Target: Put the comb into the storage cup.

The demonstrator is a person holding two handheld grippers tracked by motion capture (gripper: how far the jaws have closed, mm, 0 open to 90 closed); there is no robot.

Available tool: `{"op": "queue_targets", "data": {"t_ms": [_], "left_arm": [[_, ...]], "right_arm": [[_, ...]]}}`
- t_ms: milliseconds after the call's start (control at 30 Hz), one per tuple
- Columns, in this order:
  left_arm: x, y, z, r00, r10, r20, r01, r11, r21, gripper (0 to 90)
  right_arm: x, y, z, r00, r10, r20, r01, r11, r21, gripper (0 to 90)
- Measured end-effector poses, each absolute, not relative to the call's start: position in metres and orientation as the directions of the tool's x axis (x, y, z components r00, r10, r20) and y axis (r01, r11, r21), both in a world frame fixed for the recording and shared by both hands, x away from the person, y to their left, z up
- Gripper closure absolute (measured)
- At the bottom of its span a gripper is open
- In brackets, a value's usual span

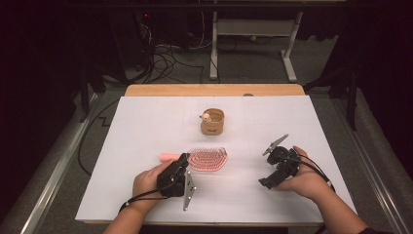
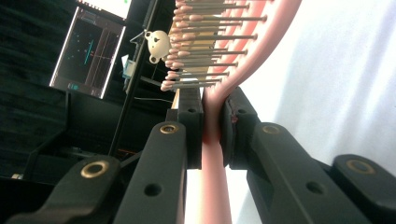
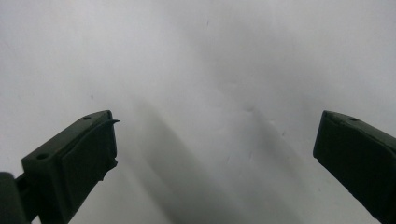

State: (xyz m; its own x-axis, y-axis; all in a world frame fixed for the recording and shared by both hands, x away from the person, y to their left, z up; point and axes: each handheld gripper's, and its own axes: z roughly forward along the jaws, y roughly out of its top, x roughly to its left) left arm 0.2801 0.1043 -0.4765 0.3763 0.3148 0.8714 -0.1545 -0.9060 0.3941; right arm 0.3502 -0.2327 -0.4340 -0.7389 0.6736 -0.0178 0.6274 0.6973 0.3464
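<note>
**Hairbrush clamped by its handle on the desk**

Hairbrush [image 1: 208, 159]: in the high view it is seen low over the white desk [image 1: 146, 126], in front of a small wooden cup [image 1: 213, 122], its pink handle clamped by the left hand-held gripper [image 1: 182, 160]. The right hand-held gripper [image 1: 271, 181] is held well apart, nearer the desk's right edge.

In the left gripper view, the handle [image 2: 212, 140] is pinched between both pads.

In the right gripper view, the jaws are spread wide over bare desk [image 3: 210, 70].

- The left hand [image 1: 148, 183] lies at the near left of the table, forearm coming in from the near edge.
- The left gripper [image 1: 181, 161] points far and rightward, jaws clamped on a thin pink handle [image 2: 212, 140].
- The right hand [image 1: 304, 180] rests near right.
- The right gripper [image 3: 215, 140] has its jaws spread wide, nothing between them.
</note>
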Motion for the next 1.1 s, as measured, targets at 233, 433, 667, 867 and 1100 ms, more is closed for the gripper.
{"op": "queue_targets", "data": {"t_ms": [233,433,667,867,1100], "left_arm": [[0.282,0.107,-0.475,0.391,0.353,0.850,-0.139,-0.890,0.434,80.9],[0.283,0.109,-0.472,0.403,0.381,0.832,-0.125,-0.878,0.462,80.9],[0.284,0.116,-0.468,0.422,0.429,0.799,-0.107,-0.851,0.514,80.9],[0.285,0.117,-0.468,0.427,0.442,0.789,-0.099,-0.844,0.527,80.9],[0.286,0.121,-0.464,0.444,0.476,0.759,-0.076,-0.824,0.561,80.9]], "right_arm": [[0.345,-0.246,-0.440,-0.691,0.722,0.021,0.636,0.594,0.492,0.5],[0.344,-0.249,-0.448,-0.677,0.734,0.049,0.620,0.533,0.576,0.5],[0.342,-0.246,-0.460,-0.654,0.753,0.073,0.592,0.450,0.669,0.5],[0.337,-0.251,-0.463,-0.621,0.778,0.094,0.570,0.366,0.736,0.5],[0.333,-0.257,-0.462,-0.588,0.799,0.124,0.523,0.258,0.812,0.5]]}}
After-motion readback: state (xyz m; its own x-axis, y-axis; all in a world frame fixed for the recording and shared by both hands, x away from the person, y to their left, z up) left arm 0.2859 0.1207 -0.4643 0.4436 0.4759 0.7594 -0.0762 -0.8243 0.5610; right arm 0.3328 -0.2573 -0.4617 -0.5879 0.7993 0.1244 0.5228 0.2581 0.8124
